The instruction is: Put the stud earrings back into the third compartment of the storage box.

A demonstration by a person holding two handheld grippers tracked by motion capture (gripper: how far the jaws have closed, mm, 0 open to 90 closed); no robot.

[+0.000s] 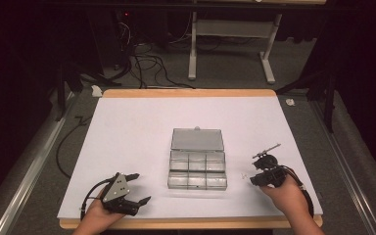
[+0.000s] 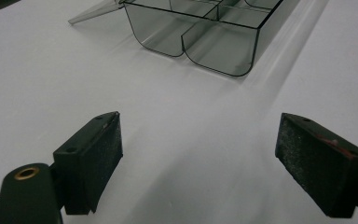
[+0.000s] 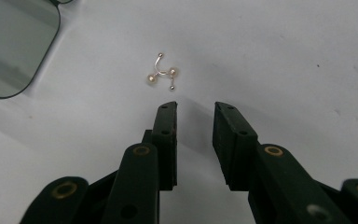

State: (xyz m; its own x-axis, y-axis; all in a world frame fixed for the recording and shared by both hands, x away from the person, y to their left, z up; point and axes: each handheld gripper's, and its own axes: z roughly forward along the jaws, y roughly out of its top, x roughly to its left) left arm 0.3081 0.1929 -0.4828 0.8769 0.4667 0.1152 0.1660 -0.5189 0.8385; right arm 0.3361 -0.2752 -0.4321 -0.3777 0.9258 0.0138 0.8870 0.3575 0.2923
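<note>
A clear plastic compartment box (image 1: pixel 196 169) lies mid-table with its lid (image 1: pixel 197 139) folded back flat. Its near corner compartments (image 2: pixel 205 39) show ahead of my left gripper (image 2: pixel 196 123), which rests on the white surface with its jaws wide open and nothing between them. In the high view the left gripper (image 1: pixel 141 187) sits at the front left of the table. A small pair of pearl earrings (image 3: pixel 161 74) lies on the surface just beyond the tips of my right gripper (image 3: pixel 196 107), whose jaws stand a narrow gap apart and hold nothing. The right gripper (image 1: pixel 253 178) is right of the box, with the earrings (image 1: pixel 243 175) between them.
A white sheet (image 1: pixel 142 122) covers the wooden table (image 1: pixel 186 92). Beyond the far edge are floor cables (image 1: pixel 147 63) and a white table frame (image 1: pixel 230 44). A corner of the box (image 3: pixel 14 51) shows at the left of the right gripper view.
</note>
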